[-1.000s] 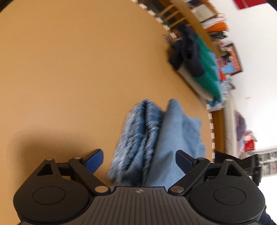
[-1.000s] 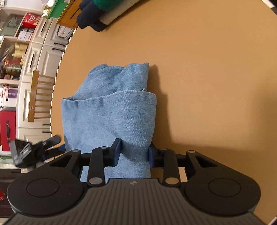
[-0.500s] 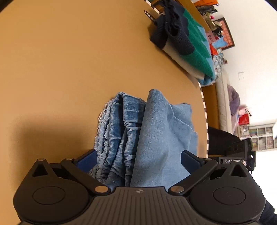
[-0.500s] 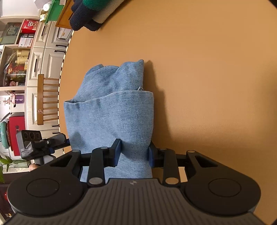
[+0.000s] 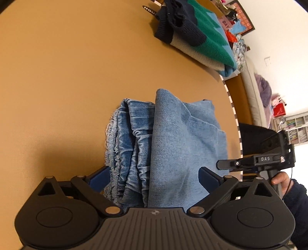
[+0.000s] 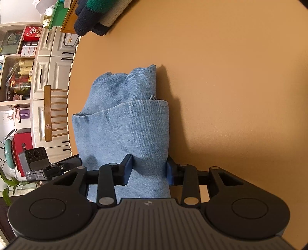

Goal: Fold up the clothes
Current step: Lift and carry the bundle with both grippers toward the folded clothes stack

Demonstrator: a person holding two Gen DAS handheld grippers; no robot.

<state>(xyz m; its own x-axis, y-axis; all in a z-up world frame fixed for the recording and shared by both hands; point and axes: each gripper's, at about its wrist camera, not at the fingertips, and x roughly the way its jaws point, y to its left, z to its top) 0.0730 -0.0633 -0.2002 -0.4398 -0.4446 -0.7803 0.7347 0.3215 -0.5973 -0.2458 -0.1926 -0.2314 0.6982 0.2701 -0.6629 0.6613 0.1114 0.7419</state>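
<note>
A folded bundle of blue denim jeans (image 5: 165,146) lies on the tan table near its edge. It also shows in the right wrist view (image 6: 125,125). My left gripper (image 5: 154,177) is open, its blue pads straddling the thick end of the bundle with the frayed hems on the left. My right gripper (image 6: 149,171) is shut on the other end of the jeans, its pads pinching the folded cloth. The right gripper body shows at the right of the left wrist view (image 5: 269,159).
A stack of folded clothes, navy, green and light blue (image 5: 194,32), lies at the far table edge, also in the right wrist view (image 6: 96,17). The table edge (image 5: 233,115) runs close to the jeans. A wooden chair (image 6: 53,113) and cabinets stand beyond.
My left gripper has moved in over the jeans so its open fingers now straddle the bundle. My right gripper stays shut on the jeans and has barely moved.
</note>
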